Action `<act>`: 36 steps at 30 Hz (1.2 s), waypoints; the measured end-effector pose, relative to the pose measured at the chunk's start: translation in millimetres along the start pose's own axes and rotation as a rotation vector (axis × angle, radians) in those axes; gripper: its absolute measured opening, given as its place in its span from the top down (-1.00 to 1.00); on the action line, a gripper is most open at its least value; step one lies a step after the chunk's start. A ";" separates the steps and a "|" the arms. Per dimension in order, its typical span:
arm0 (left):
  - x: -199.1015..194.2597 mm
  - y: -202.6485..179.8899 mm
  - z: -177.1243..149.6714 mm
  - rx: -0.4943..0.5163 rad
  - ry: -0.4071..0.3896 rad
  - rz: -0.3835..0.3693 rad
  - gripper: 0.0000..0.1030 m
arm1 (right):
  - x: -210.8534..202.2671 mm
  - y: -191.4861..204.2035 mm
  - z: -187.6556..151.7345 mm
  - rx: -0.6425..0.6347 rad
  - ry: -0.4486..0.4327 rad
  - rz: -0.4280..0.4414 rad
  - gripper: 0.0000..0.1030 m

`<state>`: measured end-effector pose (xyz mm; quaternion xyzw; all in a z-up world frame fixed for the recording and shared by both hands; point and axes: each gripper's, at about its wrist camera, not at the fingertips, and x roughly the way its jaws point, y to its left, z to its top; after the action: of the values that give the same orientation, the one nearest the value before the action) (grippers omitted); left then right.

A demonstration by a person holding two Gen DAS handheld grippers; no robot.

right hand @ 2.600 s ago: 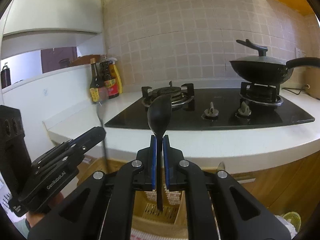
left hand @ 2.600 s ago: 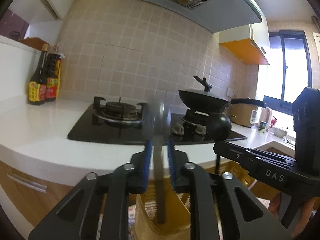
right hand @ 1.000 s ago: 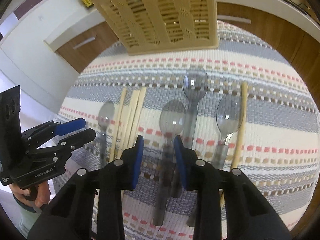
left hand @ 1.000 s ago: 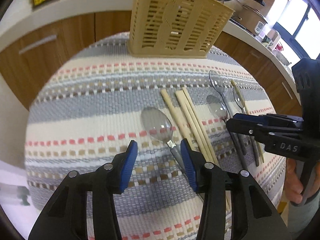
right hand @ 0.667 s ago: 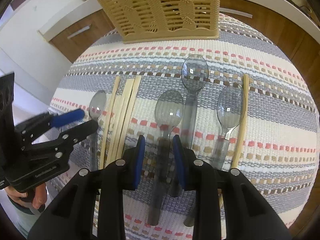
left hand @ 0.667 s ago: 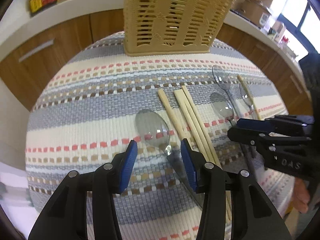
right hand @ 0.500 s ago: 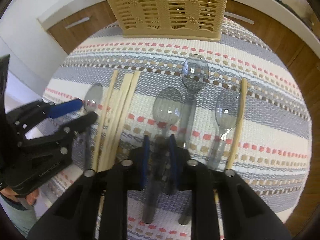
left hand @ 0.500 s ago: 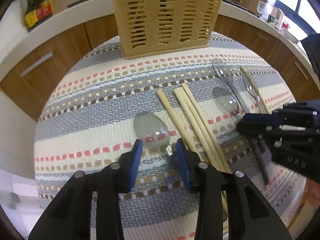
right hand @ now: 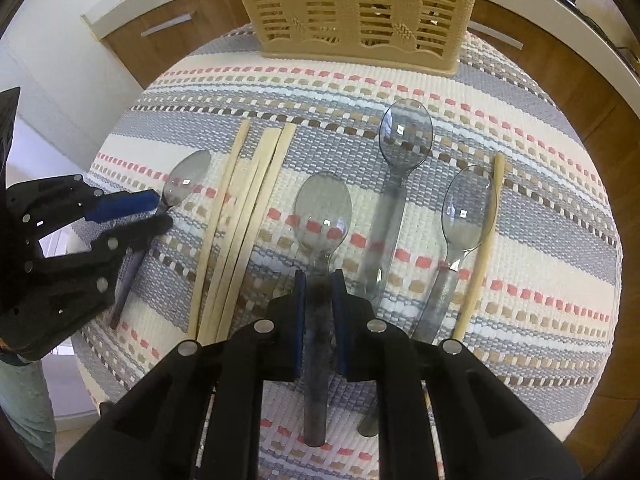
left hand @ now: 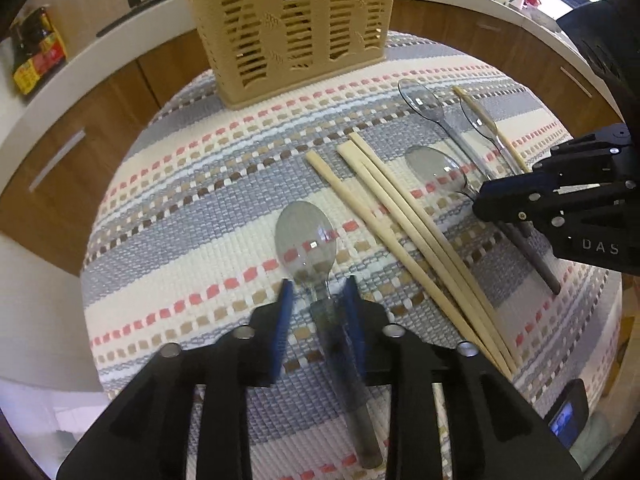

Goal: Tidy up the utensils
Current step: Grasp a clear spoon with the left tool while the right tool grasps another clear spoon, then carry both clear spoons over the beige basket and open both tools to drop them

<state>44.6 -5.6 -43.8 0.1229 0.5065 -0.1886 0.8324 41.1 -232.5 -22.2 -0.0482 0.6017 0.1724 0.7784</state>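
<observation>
Spoon point(right hand: 322, 216) sits pinched in right claw point(right hand: 319, 278), whose jaws just closed.

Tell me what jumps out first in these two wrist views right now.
Two black hand-held grippers reach down onto a striped woven mat. The right hand-held gripper is shut on the handle of a clear grey spoon mid-mat, while the left hand-held gripper straddles the handle of the leftmost spoon, its jaws just closing in. Behind them stands a tan slotted utensil basket, with loose chopsticks lying between the spoons.
</observation>
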 end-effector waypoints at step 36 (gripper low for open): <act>-176.8 -2.8 74.5 -0.114 -0.629 0.076 0.80 | -179.4 19.3 27.7 -0.133 -0.585 -0.022 0.80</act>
<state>29.2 -4.1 147.4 0.0304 0.2292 -0.1573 0.9601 21.5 -244.3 158.9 -0.0536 0.3388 0.2096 0.9156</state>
